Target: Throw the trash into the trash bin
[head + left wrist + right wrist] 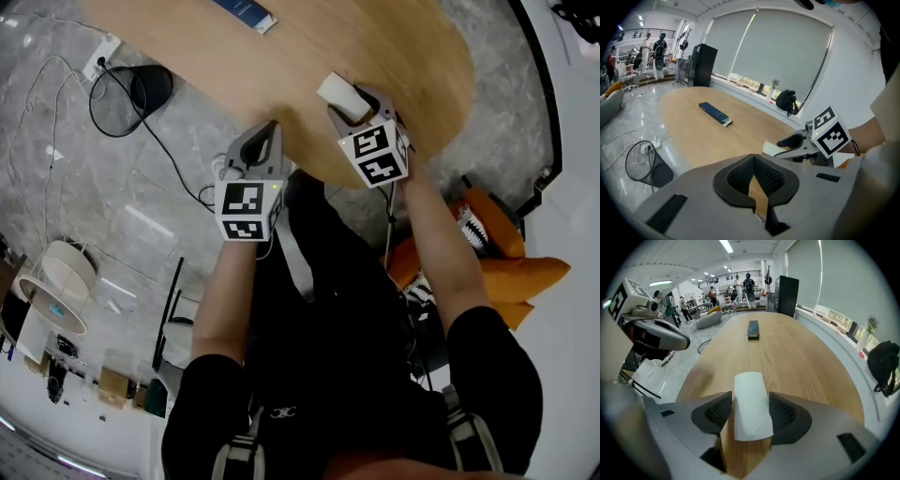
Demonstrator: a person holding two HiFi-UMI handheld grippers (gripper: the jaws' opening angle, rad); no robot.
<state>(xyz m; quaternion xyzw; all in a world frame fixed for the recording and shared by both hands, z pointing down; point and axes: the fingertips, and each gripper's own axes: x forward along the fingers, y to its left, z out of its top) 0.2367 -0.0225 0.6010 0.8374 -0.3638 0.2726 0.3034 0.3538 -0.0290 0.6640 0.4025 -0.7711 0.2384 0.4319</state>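
While the right gripper [750, 401] straddles white paper [749, 380] on the wooden tabletop [797, 352], jaws parted, the left gripper [753, 161] hangs at the tabletop's edge, jaws together, empty.

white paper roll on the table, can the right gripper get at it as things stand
Probably yes. The white paper roll lies on the table, already between the open jaws of the right gripper, with nothing over or around it; the pads do not seem to press on it yet.
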